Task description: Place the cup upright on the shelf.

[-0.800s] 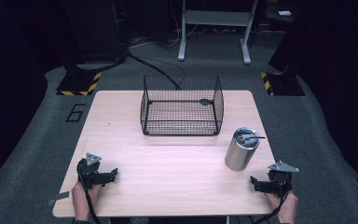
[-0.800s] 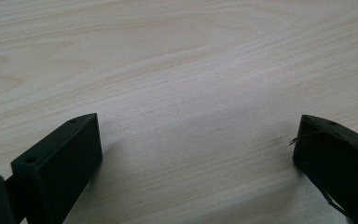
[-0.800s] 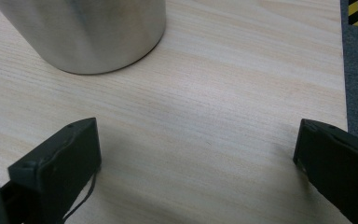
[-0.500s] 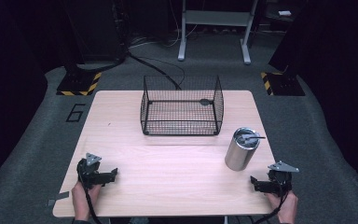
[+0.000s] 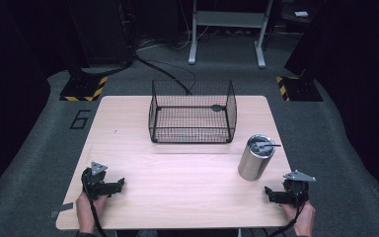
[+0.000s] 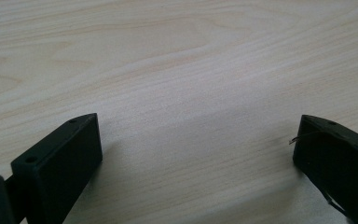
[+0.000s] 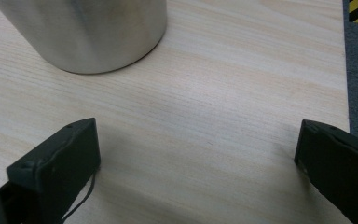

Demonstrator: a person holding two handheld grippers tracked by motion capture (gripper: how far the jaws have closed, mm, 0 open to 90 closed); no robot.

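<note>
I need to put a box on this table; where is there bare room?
Widest free patch: bare wood between the left gripper, the wire basket and the steel cup. The strip left of the basket is free too. It is crowded near the right gripper, beside the cup.

From my remote seat I count one wooden table (image 5: 187, 197), one black wire basket (image 5: 192, 118), one steel cup (image 5: 255, 158) with one utensil (image 5: 266, 145) in it, plus two grippers and two hands.
</note>
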